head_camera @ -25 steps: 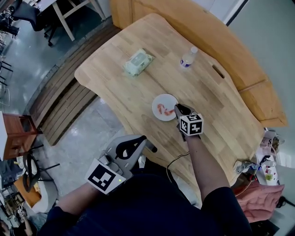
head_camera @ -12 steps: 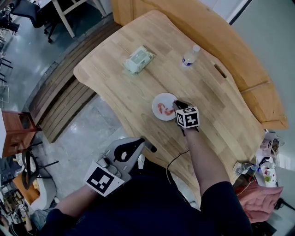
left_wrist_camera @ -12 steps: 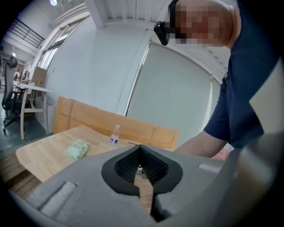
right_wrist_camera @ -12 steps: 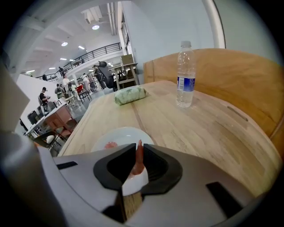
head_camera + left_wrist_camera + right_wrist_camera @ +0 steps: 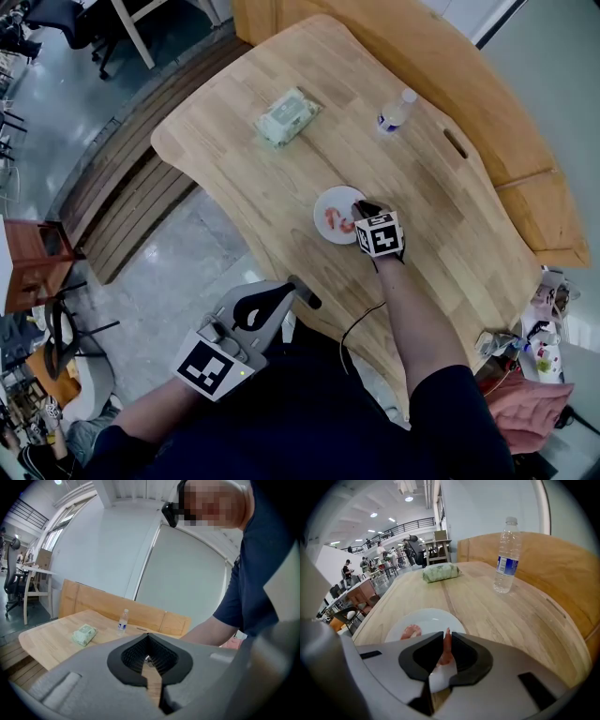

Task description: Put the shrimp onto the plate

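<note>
A white plate (image 5: pixel 336 199) lies near the middle of the wooden table (image 5: pixel 441 216). One pink shrimp (image 5: pixel 330 217) rests on it, also seen as a curled shrimp (image 5: pixel 411 631) on the plate (image 5: pixel 424 618) in the right gripper view. My right gripper (image 5: pixel 361 208) hangs over the plate's right edge. Its jaws (image 5: pixel 446 638) are shut on a second shrimp (image 5: pixel 446 648), held upright above the plate. My left gripper (image 5: pixel 298 291) stays off the table beside my body, shut and empty (image 5: pixel 149 644).
A green pack of wipes (image 5: pixel 288 115) lies at the table's far left. A clear water bottle (image 5: pixel 397 110) stands at the far side, in front of a wooden bench (image 5: pixel 487 103). The table's front edge runs just behind my right arm.
My right gripper has moved slightly forward and left, further over the plate's rim, with the shrimp still in it. The left gripper has stayed where it was.
</note>
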A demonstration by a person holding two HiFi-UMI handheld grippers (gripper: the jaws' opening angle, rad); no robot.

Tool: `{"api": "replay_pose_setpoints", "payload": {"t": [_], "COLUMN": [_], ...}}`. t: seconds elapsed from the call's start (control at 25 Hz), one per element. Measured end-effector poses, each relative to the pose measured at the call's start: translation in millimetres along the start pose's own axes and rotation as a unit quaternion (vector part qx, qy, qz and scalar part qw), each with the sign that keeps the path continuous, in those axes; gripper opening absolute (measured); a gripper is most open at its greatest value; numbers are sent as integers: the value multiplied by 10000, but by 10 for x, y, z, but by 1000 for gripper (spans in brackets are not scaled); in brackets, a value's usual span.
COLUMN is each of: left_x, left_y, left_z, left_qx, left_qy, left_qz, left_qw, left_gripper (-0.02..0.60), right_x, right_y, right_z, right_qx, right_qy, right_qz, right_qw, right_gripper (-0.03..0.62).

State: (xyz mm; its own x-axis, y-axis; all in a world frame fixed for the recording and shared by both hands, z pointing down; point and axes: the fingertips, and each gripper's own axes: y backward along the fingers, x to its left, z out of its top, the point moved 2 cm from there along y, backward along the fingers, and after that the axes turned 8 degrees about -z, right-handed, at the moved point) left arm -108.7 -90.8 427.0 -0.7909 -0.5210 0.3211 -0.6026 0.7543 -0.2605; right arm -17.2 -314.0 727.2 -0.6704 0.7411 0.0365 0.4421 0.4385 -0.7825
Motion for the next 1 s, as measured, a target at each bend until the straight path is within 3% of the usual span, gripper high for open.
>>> {"api": "replay_pose_setpoints", "payload": {"t": [0.32,0.56,1.0], "left_x": [62,44,50], "left_y": [39,62,92], "left_z": [-18,-48,-78], "left_qx": [15,41,84], "left_qy": [44,57,74], "left_qz": [71,59,53], "left_qw": [10000,10000,9999], "left_gripper": [3,4,3], "right_x": [32,83,149], "right_y": [-35,-7,-34], "right_z": [-4,12,89], "right_qx": [-78,-54,-100], "right_qy": [244,737,1092], "right_qz": [-204,-318,-309], "right_qw": [9995,9968,9935], "right_gripper": [61,63,63]}}
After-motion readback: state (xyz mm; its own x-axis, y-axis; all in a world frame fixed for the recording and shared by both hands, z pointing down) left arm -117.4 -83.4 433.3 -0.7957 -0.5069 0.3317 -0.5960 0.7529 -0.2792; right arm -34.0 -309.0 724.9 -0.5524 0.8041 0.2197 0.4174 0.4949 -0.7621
